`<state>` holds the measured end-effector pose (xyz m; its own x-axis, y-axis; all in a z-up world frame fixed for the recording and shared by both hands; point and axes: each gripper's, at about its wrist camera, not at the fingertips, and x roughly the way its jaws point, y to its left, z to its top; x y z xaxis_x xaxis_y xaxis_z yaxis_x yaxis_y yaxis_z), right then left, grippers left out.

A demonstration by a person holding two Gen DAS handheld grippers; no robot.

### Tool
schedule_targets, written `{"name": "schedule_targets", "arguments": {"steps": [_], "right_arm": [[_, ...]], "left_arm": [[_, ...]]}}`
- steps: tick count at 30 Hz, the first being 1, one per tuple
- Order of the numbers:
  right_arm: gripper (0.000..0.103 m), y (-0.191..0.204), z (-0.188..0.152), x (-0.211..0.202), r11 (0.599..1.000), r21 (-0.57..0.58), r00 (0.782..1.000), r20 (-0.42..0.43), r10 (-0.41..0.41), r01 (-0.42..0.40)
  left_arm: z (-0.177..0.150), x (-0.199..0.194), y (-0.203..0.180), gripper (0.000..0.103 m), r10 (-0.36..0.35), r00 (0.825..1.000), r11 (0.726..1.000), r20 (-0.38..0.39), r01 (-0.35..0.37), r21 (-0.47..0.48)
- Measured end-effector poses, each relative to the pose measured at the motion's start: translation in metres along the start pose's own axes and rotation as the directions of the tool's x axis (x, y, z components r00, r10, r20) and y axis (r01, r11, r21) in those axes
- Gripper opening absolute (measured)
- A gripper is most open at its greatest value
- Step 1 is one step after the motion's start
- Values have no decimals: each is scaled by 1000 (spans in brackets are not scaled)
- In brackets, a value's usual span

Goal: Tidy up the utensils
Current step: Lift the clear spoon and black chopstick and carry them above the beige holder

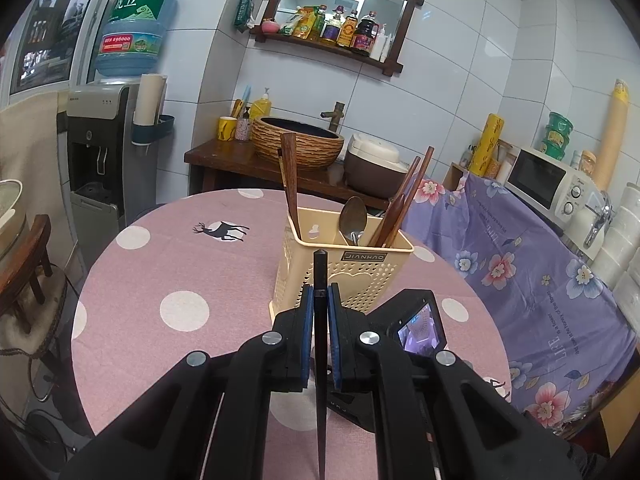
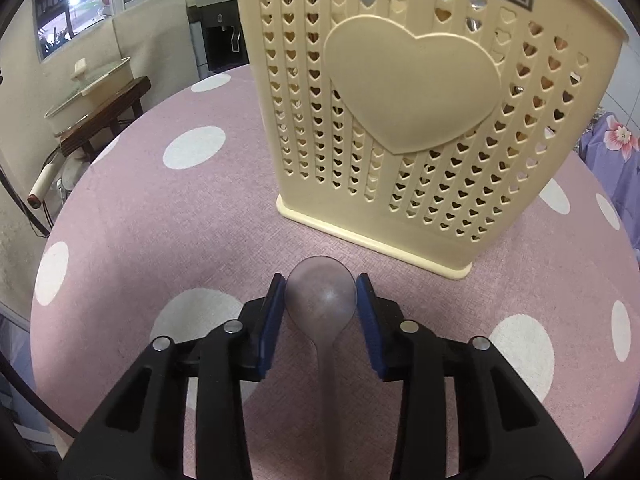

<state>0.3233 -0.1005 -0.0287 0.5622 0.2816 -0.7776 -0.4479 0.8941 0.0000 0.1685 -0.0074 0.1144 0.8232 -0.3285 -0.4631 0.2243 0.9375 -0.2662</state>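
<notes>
A cream perforated utensil basket [image 1: 352, 276] stands on the round pink dotted table [image 1: 160, 264]. It holds wooden spoons [image 1: 290, 176], a metal spoon [image 1: 354, 216] and brown chopsticks [image 1: 416, 188]. My left gripper [image 1: 320, 292] is shut on a dark chopstick [image 1: 320, 272], whose tip points up in front of the basket. In the right wrist view the basket [image 2: 416, 92] is close ahead. My right gripper [image 2: 320, 280] is low over the table, its blue pads [image 2: 366, 304] pressing both sides of the bowl of a grey metal spoon [image 2: 322, 304]. The spoon's handle runs back under the gripper.
The camera screen of the right-hand tool [image 1: 420, 330] shows just right of my left fingers. A purple flowered cloth [image 1: 520, 264] covers furniture to the right, with a microwave [image 1: 548, 184] behind it. A water dispenser [image 1: 100, 152] stands at the left. A lidded pot on a wooden stool [image 2: 92, 88] sits beyond the table's left edge.
</notes>
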Motion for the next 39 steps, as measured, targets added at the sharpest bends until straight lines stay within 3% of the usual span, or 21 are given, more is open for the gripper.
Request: {"name": "schedule_targets", "arguments": {"steps": [7, 15, 29, 35, 39], "right_arm": [[37, -13, -6, -38, 995, 97, 997, 79, 22, -30], [37, -22, -23, -136, 985, 167, 963, 270, -2, -45], [37, -31, -30, -162, 973, 210, 942, 336, 22, -98], [37, -32, -2, -188, 972, 195, 913, 406, 41, -131], [37, -35, 43, -219, 979, 157, 875, 483, 38, -129]], "left_arm": [[1, 0, 0, 8, 3, 1000, 1000, 0, -3, -1], [2, 1, 0, 8, 5, 1000, 1000, 5, -5, -1], [6, -5, -2, 8, -4, 1000, 1000, 21, 4, 17], [35, -14, -13, 8, -33, 997, 998, 74, 29, 54], [86, -23, -30, 8, -56, 987, 994, 152, 40, 105]]}}
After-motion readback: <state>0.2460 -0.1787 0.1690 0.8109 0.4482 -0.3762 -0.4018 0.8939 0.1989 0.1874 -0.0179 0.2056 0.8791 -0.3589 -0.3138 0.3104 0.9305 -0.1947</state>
